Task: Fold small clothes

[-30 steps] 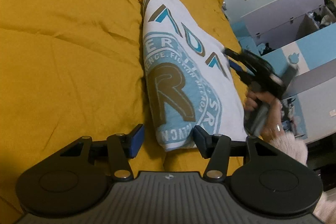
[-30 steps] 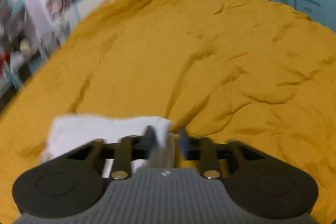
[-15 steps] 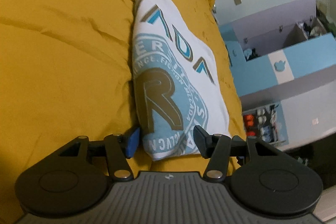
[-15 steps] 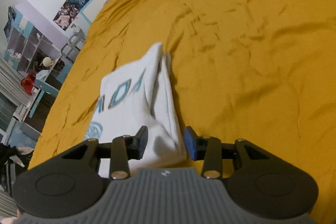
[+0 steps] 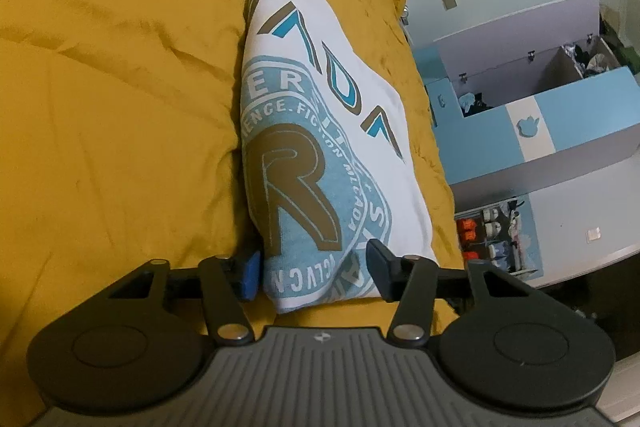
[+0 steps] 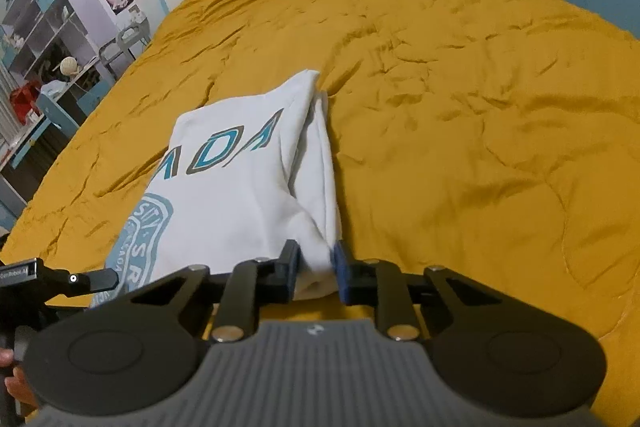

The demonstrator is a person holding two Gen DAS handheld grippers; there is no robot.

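Both tools are closing: right tool (image 6: 316,269) pinching the soft, light shirt (image 6: 240,187) at its lower-centre corner, left tool (image 5: 314,273) straddling the hem, not yet clamping.

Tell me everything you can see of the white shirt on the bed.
The white shirt is soft knit, folded into a narrow layered bundle, with a light blue round crest, a brown R and teal lettering. It lies on the mustard bedspread. Both grippers' jaws are closing on its near edge: left gripper, right gripper.

Each claw (image 5: 314,273) (image 6: 316,273) has black linkage arms, silver screws, blue pads (image 5: 249,277), and a grey ribbed body.
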